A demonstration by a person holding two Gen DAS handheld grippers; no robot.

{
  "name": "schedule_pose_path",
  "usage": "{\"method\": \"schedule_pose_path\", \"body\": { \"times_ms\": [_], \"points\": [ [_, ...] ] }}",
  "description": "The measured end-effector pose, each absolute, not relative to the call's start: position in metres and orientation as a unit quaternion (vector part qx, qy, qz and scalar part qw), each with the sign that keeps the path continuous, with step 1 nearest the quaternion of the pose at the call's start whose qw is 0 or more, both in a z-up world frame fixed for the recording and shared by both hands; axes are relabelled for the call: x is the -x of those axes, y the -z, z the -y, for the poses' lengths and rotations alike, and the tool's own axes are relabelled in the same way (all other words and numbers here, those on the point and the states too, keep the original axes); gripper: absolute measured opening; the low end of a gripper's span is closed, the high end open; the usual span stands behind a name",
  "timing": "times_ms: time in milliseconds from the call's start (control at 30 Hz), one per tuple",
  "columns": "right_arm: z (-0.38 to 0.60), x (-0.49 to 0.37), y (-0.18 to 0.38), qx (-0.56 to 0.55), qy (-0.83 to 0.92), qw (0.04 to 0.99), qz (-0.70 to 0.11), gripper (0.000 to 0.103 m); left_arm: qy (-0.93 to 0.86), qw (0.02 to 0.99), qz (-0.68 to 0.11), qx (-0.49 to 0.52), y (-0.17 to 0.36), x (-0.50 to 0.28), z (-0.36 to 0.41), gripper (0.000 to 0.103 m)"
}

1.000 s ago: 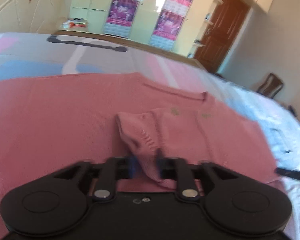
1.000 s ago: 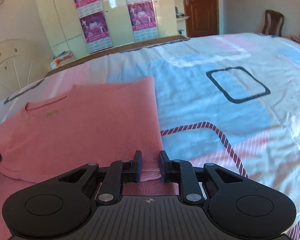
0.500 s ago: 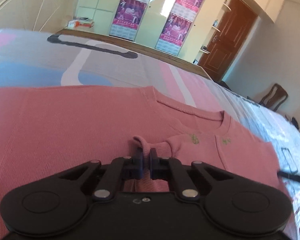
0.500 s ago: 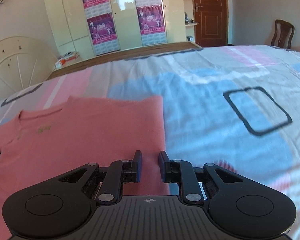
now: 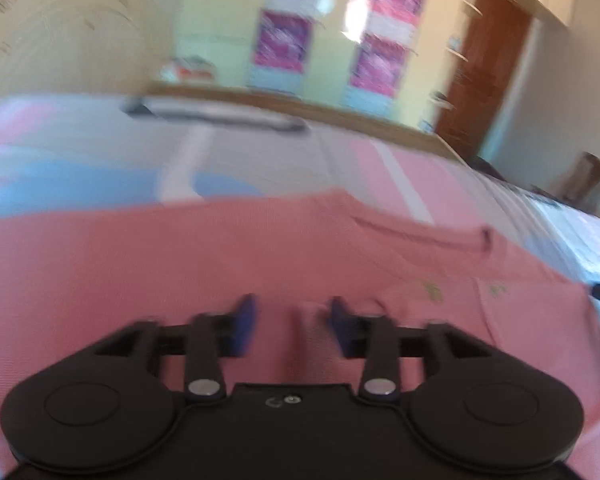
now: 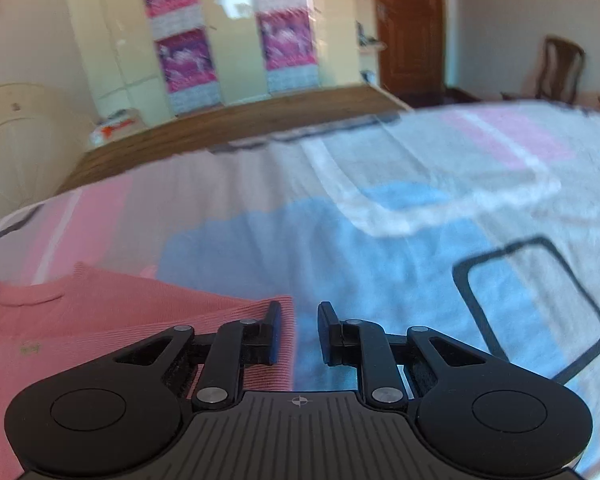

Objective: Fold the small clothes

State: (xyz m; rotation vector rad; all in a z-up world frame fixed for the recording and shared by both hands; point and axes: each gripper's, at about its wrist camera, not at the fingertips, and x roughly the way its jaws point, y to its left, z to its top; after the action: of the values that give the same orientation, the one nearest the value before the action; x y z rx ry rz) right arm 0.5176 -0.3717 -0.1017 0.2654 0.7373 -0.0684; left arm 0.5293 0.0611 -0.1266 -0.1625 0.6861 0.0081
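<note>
A pink ribbed shirt (image 5: pixel 180 280) lies flat on the bed, its neckline (image 5: pixel 420 232) at the right in the blurred left wrist view. My left gripper (image 5: pixel 292 320) is open just above the shirt, holding nothing. In the right wrist view the shirt (image 6: pixel 100 320) lies at the lower left. My right gripper (image 6: pixel 299 332) is open and empty at the shirt's right edge, its left finger over the cloth and its right finger over the bedsheet (image 6: pixel 380 240).
The bedsheet has pink, blue and white patches with a black square outline (image 6: pixel 532 312). A wooden footboard (image 6: pixel 240 128), wardrobe with posters (image 6: pixel 228 40), brown door (image 6: pixel 408 24) and a chair (image 6: pixel 556 72) stand beyond the bed.
My left gripper has opened and let go of the pinched fold of the shirt, which now lies flat. My right gripper has moved forward along the shirt's right edge, still open.
</note>
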Motion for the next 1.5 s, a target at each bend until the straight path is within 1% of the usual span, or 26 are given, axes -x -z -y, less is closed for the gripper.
{"method": "schedule_pose_path", "body": {
  "times_ms": [67,133,233,333,433,467,500,533,567,633,733,833,900,933,967,1100,1167,1300,1367,1433,1467,1500],
  "points": [
    [0.359,-0.511,0.095,-0.125,0.004,0.929,-0.348,0.020,0.019,0.946,-0.317,0.060,0.115,-0.528,-0.042,0.042],
    [0.333,-0.510,0.092,-0.116,-0.049,0.929,-0.348,0.020,0.072,0.949,-0.306,0.038,0.106,-0.535,-0.004,0.042],
    [0.287,-0.512,0.093,-0.091,-0.121,0.925,-0.349,0.019,0.151,0.930,-0.334,0.041,0.109,-0.558,0.046,0.044],
    [0.264,-0.520,0.101,-0.070,-0.142,0.921,-0.356,0.020,0.160,0.916,-0.364,0.044,0.128,-0.578,0.070,0.045],
    [0.285,-0.530,0.113,-0.079,-0.122,0.920,-0.363,0.019,0.142,0.923,-0.357,0.036,0.137,-0.578,0.057,0.043],
    [0.299,-0.533,0.114,-0.077,-0.089,0.924,-0.364,0.019,0.127,0.926,-0.354,0.036,0.136,-0.575,0.046,0.041],
    [0.316,-0.534,0.114,-0.077,-0.050,0.926,-0.366,0.019,0.115,0.928,-0.351,0.036,0.136,-0.572,0.032,0.042],
    [0.335,-0.535,0.115,-0.084,-0.015,0.927,-0.365,0.009,0.090,0.929,-0.357,0.030,0.139,-0.569,0.021,0.046],
    [0.353,-0.536,0.116,-0.104,-0.011,0.926,-0.364,0.000,0.083,0.929,-0.360,0.034,0.143,-0.569,0.008,0.046],
    [0.365,-0.540,0.118,-0.125,-0.022,0.920,-0.371,0.000,0.097,0.928,-0.358,0.044,0.144,-0.568,-0.002,0.046],
    [0.346,-0.540,0.113,-0.092,-0.011,0.922,-0.376,0.000,0.089,0.932,-0.350,0.036,0.133,-0.563,0.005,0.047],
    [0.328,-0.519,0.101,-0.085,-0.024,0.927,-0.364,0.000,0.109,0.939,-0.325,0.038,0.120,-0.537,0.014,0.049],
    [0.311,-0.498,0.096,-0.086,-0.051,0.927,-0.361,0.013,0.130,0.938,-0.320,0.023,0.115,-0.516,0.028,0.049],
    [0.301,-0.489,0.097,-0.083,-0.065,0.924,-0.368,0.032,0.144,0.937,-0.319,0.016,0.116,-0.505,0.034,0.049],
    [0.290,-0.478,0.098,-0.079,-0.080,0.921,-0.373,0.041,0.155,0.934,-0.321,0.010,0.119,-0.494,0.042,0.049],
    [0.250,-0.427,0.109,-0.059,-0.105,0.915,-0.384,0.041,0.172,0.917,-0.357,-0.036,0.145,-0.475,0.070,0.049],
    [0.232,-0.405,0.110,-0.017,-0.097,0.923,-0.371,0.041,0.173,0.920,-0.351,-0.029,0.144,-0.465,0.070,0.049],
    [0.228,-0.402,0.101,-0.032,-0.106,0.924,-0.365,0.041,0.175,0.919,-0.349,-0.046,0.140,-0.462,0.072,0.050],
    [0.231,-0.411,0.106,-0.023,-0.093,0.921,-0.377,0.041,0.169,0.919,-0.355,-0.039,0.143,-0.465,0.068,0.051],
    [0.240,-0.414,0.109,-0.025,-0.086,0.918,-0.386,0.041,0.154,0.920,-0.358,-0.034,0.144,-0.463,0.059,0.053],
    [0.247,-0.414,0.110,-0.022,-0.076,0.918,-0.389,0.041,0.147,0.922,-0.357,-0.033,0.143,-0.462,0.052,0.057],
    [0.252,-0.400,0.108,-0.019,-0.058,0.919,-0.389,0.041,0.143,0.923,-0.357,-0.025,0.142,-0.460,0.043,0.055]
  ]
}}
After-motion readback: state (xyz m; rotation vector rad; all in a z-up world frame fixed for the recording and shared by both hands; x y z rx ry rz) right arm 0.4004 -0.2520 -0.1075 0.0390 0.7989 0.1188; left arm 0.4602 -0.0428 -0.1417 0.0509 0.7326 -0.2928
